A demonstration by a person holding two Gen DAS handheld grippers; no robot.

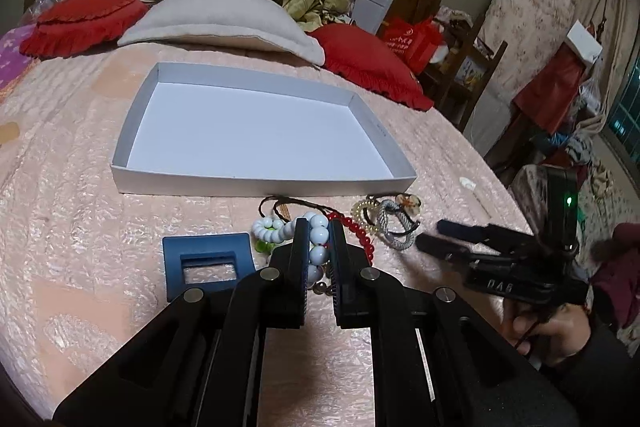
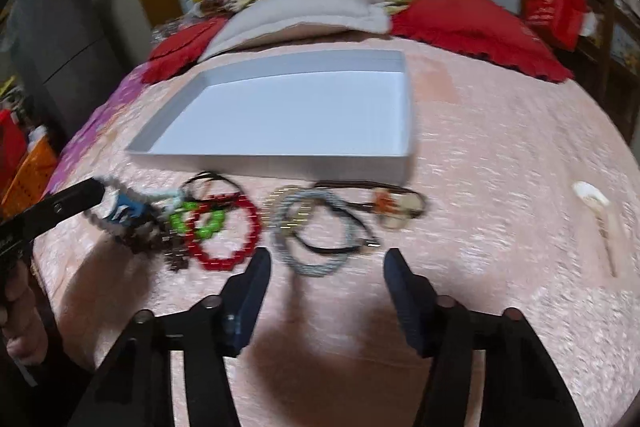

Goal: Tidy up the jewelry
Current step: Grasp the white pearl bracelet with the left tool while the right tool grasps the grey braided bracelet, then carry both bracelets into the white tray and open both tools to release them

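The left gripper [image 1: 319, 247] has its fingers closed on the white bead bracelet [image 1: 316, 239], a few beads pinched between the pads. It lies on the bed [image 1: 80, 207] at the near edge of the jewelry heap, with the red bead bracelet [image 1: 360, 233] touching at 3 o'clock and a blue clip [image 1: 208, 265] just beside at 9 o'clock. Strung beads are probably light, hard and slippery, and the loop will sag, so a grip across the strand suits it. The right gripper [image 2: 326, 267] hovers with fingers spread wide, holding nothing, just short of the silver braided bracelet [image 2: 316, 239], which looks soft and limp. The white tray [image 1: 256, 183] sits at 12 o'clock beyond the heap; its low near wall must be cleared, and its floor offers ample room.
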